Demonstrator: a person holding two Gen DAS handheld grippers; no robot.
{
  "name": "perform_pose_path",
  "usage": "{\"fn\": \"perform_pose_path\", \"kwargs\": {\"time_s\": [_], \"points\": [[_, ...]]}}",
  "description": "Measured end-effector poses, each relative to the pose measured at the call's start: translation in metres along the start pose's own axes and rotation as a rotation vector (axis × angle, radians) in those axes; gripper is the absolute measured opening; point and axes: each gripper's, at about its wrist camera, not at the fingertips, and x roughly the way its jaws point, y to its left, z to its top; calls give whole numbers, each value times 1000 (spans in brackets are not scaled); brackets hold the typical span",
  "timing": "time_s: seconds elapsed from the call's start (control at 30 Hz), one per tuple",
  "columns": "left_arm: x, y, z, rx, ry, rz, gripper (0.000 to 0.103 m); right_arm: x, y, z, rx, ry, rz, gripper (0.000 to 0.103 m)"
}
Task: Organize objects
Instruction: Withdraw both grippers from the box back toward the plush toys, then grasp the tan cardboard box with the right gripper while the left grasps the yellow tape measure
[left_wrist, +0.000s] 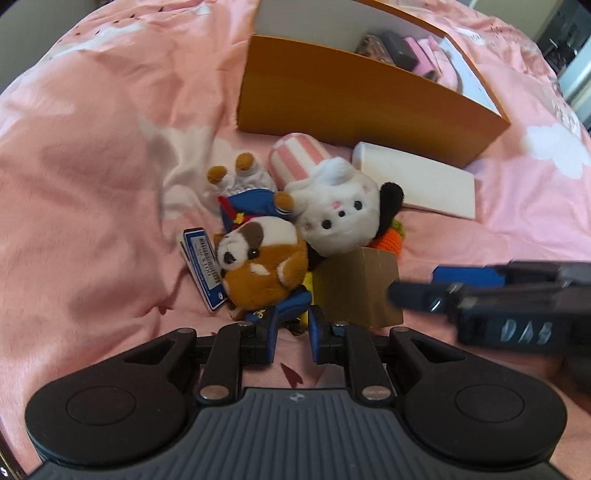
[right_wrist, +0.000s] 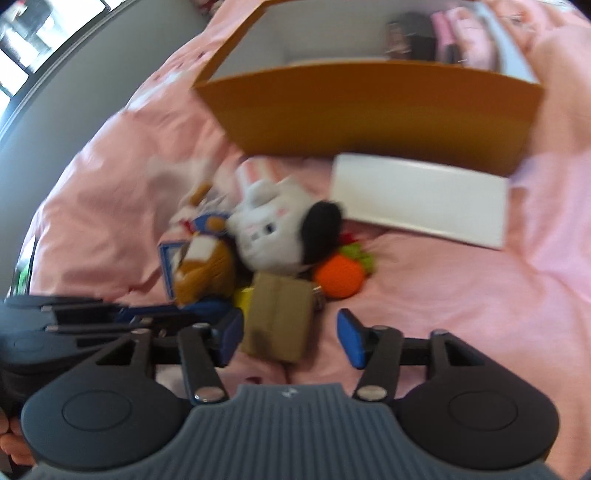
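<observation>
Left gripper: fingers set a narrow gap apart, holding nothing. A blue and yellow item lies at the tips, mostly hidden under the brown plush toy; contact with the fingers cannot be determined.

Right gripper: fingers spread wide, holding nothing. The small cardboard box lies between and just ahead of the tips, closer to the left finger. This view is motion-blurred.

Pile on the pink bed cover, near to far:
- Cardboard box, beside the brown plush toy.
- A blue-edged card, partly covered by the brown plush toy.
- An orange knitted fruit, beyond the box, partly hidden in the left view.
- A white plush rabbit, resting against the brown toy, with a black plush part at its side.
- A flat white box, to the right.

Behind the pile stands an open orange box. Dark and pink items lie in its far right corner; they are too small to identify.
</observation>
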Motion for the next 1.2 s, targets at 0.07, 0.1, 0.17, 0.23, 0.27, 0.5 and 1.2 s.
{"fn": "perform_pose_path", "kwargs": {"time_s": [0.07,0.1,0.17,0.23,0.27,0.5,1.2], "points": [[-2,4,-1,-14,-12,-3,19,9,4,1,-20,32,4,60],[-3,4,-1,-15,-17,2,19,13,6,1,-24,45,5,60],[-3,5,-1,-10,-24,11,19,20,7,2,-26,61,10,60],[-1,4,-1,-5,-27,18,18,25,9,3,-30,63,17,59],[-2,4,-1,-6,-30,22,18,27,9,4,-30,62,11,59],[-2,10,-1,-24,-39,6,18,45,7,6,-16,110,7,56],[13,-18,5,129,9,-183,27,-16,-32,5,73,-69,-194,46]]}}
